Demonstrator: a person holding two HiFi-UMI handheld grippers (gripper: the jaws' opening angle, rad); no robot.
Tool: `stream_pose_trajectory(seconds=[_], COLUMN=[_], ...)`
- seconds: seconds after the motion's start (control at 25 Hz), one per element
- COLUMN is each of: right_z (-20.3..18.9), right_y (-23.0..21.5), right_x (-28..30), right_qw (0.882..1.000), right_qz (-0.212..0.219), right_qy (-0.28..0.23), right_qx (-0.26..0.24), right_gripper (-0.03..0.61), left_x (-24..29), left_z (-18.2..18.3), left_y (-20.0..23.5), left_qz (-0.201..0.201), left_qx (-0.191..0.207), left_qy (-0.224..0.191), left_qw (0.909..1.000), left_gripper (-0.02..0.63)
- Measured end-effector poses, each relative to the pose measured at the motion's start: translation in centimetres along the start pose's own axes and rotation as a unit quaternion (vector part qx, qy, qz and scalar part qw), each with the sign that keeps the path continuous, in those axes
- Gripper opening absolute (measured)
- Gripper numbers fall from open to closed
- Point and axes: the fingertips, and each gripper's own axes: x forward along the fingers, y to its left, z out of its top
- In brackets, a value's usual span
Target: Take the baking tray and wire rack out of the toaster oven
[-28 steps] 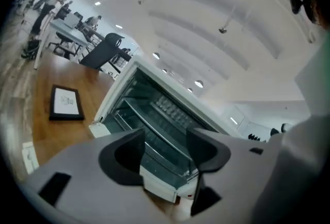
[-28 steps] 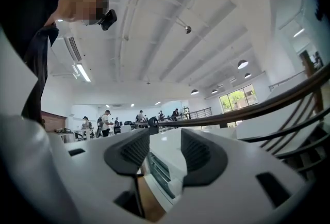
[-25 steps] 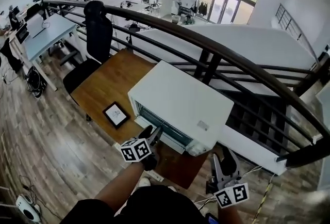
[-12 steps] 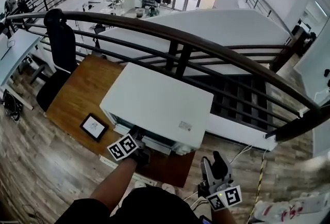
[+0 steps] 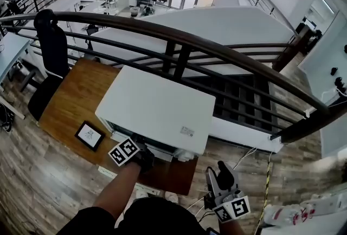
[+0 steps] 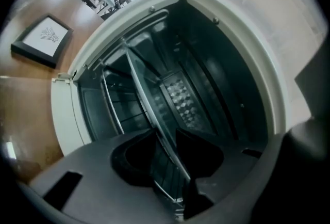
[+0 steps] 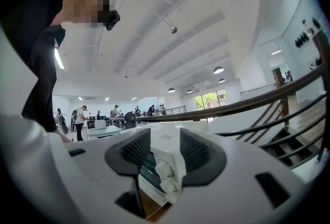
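Note:
The white toaster oven stands on a wooden table, its door hanging open. My left gripper is at the oven mouth. In the left gripper view the dark cavity fills the frame. The bright front bar of the wire rack or tray runs between the jaws of the left gripper; which of the two it is I cannot tell. The jaws are closing round it, with a slim gap still showing. My right gripper hangs open and empty off the oven's right front corner, facing its knobs.
A small black-framed picture lies on the table left of the oven. A dark railing runs close behind the oven. A black office chair stands at the table's far left. Cables trail on the wooden floor.
My left gripper has pushed in to the oven's open front and rolled, its jaws narrowing. The right gripper has hardly moved. The head view has swung a little left.

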Motion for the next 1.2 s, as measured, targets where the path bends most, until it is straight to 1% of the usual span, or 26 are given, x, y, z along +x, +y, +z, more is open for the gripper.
stream_pose_trajectory(seconds=[0.12, 0.2, 0.32, 0.48, 0.6, 0.76, 0.84, 1.0, 1.2], right_z=[-0.6, -1.3, -2.3, -3.1, -4.9, -5.6, -5.8, -6.5, -6.8], right_y=[0.9, 1.4, 2.5, 3.8, 5.3, 4.4, 4.7, 6.5, 7.7], right_x=[0.0, 0.2, 0.6, 1.1, 1.5, -1.6, -2.4, -2.2, -3.3], right_qw=[1.0, 1.0, 1.0, 1.0, 0.999, 0.999, 0.999, 0.998, 0.998], right_qz=[0.002, 0.003, 0.004, 0.016, 0.02, 0.025, 0.026, 0.027, 0.034], right_qy=[0.008, 0.012, 0.016, 0.024, 0.031, 0.04, 0.04, 0.04, 0.041], right_qx=[-0.017, -0.013, -0.004, -0.001, 0.007, 0.021, 0.025, 0.027, 0.031], right_gripper=[0.172, 0.169, 0.166, 0.164, 0.163, 0.161, 0.161, 0.158, 0.155], left_x=[-0.1, -0.5, -1.8, -3.7, -4.7, -6.9, -7.8, -9.5, -11.6], left_z=[0.3, 0.3, 0.2, 0.0, 0.2, -2.8, -3.2, -2.1, -2.0], left_y=[0.3, 0.7, 1.2, 1.4, 2.5, 1.4, 1.4, 3.0, 3.6], left_qz=[0.002, 0.002, -0.006, -0.016, -0.02, -0.023, -0.022, -0.025, -0.038], left_qx=[-0.016, -0.034, -0.044, -0.06, -0.076, -0.091, -0.097, -0.122, -0.161], left_qy=[-0.006, -0.007, -0.003, -0.006, -0.005, -0.008, -0.009, -0.017, -0.035], left_qw=[0.9999, 0.9994, 0.999, 0.9981, 0.9969, 0.9956, 0.995, 0.992, 0.9855], left_gripper=[0.118, 0.109, 0.106, 0.101, 0.098, 0.092, 0.089, 0.083, 0.078])
